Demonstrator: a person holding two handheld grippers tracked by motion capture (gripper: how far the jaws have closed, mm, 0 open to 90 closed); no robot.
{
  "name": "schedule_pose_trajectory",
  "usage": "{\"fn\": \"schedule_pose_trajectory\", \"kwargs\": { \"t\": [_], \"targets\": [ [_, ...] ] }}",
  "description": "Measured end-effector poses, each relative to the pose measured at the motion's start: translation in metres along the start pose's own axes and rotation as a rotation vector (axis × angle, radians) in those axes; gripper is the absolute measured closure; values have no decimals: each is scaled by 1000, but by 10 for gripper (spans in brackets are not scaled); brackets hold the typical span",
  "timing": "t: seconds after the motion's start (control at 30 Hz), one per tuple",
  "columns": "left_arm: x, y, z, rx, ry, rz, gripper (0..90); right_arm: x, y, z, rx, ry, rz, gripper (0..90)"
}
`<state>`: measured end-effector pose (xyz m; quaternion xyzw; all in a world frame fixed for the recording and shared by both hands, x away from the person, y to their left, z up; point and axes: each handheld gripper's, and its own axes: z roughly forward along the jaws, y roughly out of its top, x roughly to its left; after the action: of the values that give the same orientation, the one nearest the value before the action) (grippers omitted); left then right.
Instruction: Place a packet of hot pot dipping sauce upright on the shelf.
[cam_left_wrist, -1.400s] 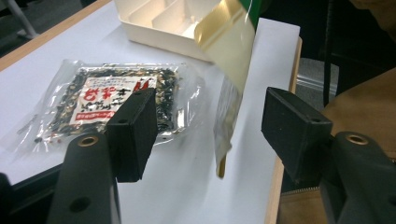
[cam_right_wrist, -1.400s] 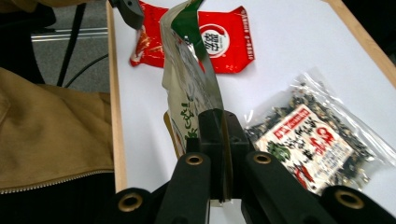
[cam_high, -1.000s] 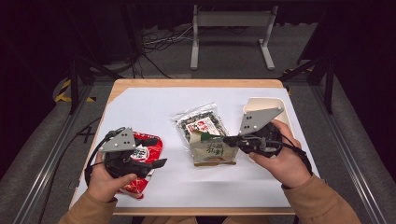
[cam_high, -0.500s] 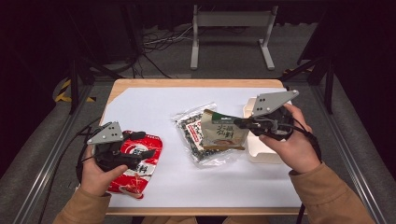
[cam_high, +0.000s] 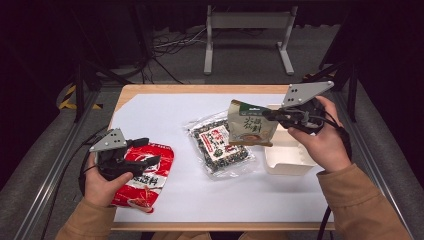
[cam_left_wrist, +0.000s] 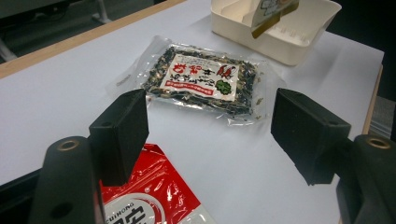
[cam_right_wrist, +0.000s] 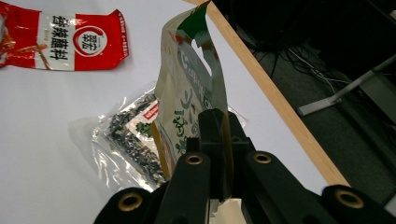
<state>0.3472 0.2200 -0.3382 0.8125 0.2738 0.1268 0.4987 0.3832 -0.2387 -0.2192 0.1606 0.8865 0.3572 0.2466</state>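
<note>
The left gripper (cam_high: 150, 160) sits low over the red packet (cam_high: 142, 177), which lies flat near the bench's front left corner, its lower end close to the front edge. The jaws stand apart with nothing between them, as the left gripper view shows: bare white sheet (cam_left_wrist: 60, 88) lies in the gap and the red packet (cam_left_wrist: 154, 196) only at the bottom. They have just been opening a little further, and the wide stance looks like a release, or a readiness to close on the packet's edge.

In the middle of the bench the clear seaweed packet (cam_high: 220, 147) lies flat at a slant, well apart from the red one, with open white sheet in between. That strip, and the wide bare stretch toward the back edge, give the most room for moving.

To the right, the green pouch (cam_high: 250, 130) hangs in the air, upright, above the seaweed packet's right end and the tray's left rim. The right gripper (cam_high: 270, 116) is clamped on the pouch's edge; in the right gripper view the jaws meet on the foil (cam_right_wrist: 191, 88). Holding it by one edge lets it dangle free, probably for lowering into the white tray (cam_high: 290, 167), which stands near the bench's right edge. Room there is tight: the tray's walls and the bench edge are close by.
</note>
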Motion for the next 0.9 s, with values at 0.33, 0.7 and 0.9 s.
{"fn": "schedule_pose_trajectory", "kwargs": {
  "t": [0.33, 0.7, 0.9],
  "targets": [
    [2, -7, -2, 15, 14, -15, 278, -27, -6, -4, -3, -58, -15, 899],
    [3, -14, -8, 15, 31, -38, 276, -56, -16, -5, -5, -106, 9, 899],
    [5, -15, -8, 12, 32, -39, 276, -70, -22, -4, 12, -139, -11, 899]
  ]
}}
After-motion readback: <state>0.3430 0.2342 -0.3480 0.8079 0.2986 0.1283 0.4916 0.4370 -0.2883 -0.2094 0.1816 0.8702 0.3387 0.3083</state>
